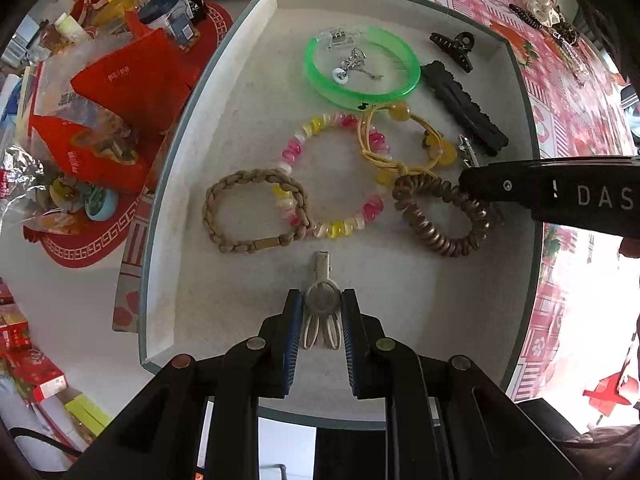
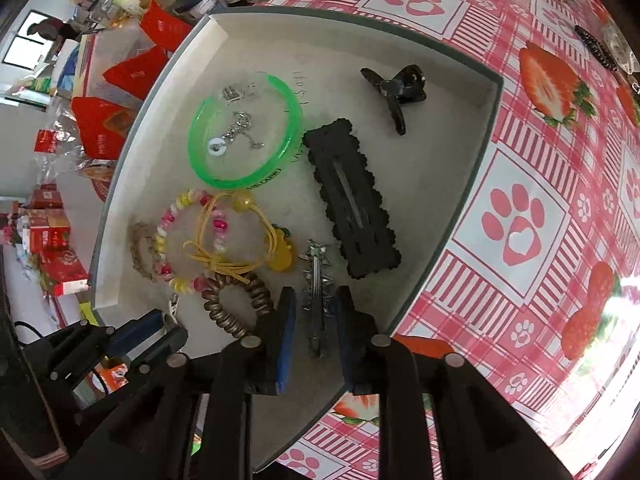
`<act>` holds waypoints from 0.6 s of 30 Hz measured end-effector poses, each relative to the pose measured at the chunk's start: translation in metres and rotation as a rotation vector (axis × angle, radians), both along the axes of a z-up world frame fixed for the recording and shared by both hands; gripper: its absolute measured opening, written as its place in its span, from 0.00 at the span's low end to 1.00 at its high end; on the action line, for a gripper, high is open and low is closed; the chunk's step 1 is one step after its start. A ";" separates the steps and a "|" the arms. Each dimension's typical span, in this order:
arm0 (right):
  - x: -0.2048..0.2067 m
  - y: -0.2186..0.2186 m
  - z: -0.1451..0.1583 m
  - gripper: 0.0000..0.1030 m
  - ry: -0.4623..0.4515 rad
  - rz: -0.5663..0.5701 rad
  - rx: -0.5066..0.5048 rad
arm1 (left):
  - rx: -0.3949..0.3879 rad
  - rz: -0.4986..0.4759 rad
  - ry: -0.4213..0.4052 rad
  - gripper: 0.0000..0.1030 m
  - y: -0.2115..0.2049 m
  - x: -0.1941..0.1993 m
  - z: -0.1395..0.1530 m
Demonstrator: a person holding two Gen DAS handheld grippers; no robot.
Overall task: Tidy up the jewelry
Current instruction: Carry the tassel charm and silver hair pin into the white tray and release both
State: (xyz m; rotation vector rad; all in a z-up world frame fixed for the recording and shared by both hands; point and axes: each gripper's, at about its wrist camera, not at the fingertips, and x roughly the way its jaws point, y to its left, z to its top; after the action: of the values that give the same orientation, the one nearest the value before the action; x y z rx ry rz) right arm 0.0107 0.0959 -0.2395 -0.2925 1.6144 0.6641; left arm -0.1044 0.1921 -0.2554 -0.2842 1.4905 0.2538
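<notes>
The left gripper (image 1: 320, 312) pinched a small, light, stiff cream hair clip (image 1: 321, 300) by its round middle at the box's (image 1: 524, 128) near edge, while the right gripper (image 2: 316, 312), jaws slack, straddled a slim metal clip (image 2: 316, 280) nearby.

Strawberry-print tablecloth (image 2: 540, 160), red packets (image 1: 132, 76), red boxes (image 2: 56, 236)

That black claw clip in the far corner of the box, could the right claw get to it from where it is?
Probably yes. The black claw clip lies alone on bare box floor, nothing over it. The right claw would first have to clear the silver clip between its fingers and pass over the long black barrette.
</notes>
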 end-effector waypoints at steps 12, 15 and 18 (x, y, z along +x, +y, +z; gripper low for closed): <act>0.010 0.009 0.032 0.45 -0.026 -0.037 0.056 | 0.013 0.002 -0.031 0.35 -0.005 0.001 0.025; 0.015 0.004 0.046 0.52 -0.050 -0.058 0.075 | 0.051 0.014 -0.064 1.00 -0.006 0.001 0.039; 0.019 -0.005 0.057 0.52 -0.063 -0.085 0.071 | 0.038 -0.003 -0.077 1.00 -0.010 0.004 0.051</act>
State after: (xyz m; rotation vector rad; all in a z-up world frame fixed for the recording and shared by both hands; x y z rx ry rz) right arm 0.0296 0.0913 -0.1828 -0.1905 1.5311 0.6393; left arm -0.1007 0.1822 -0.2043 -0.2590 1.4084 0.2656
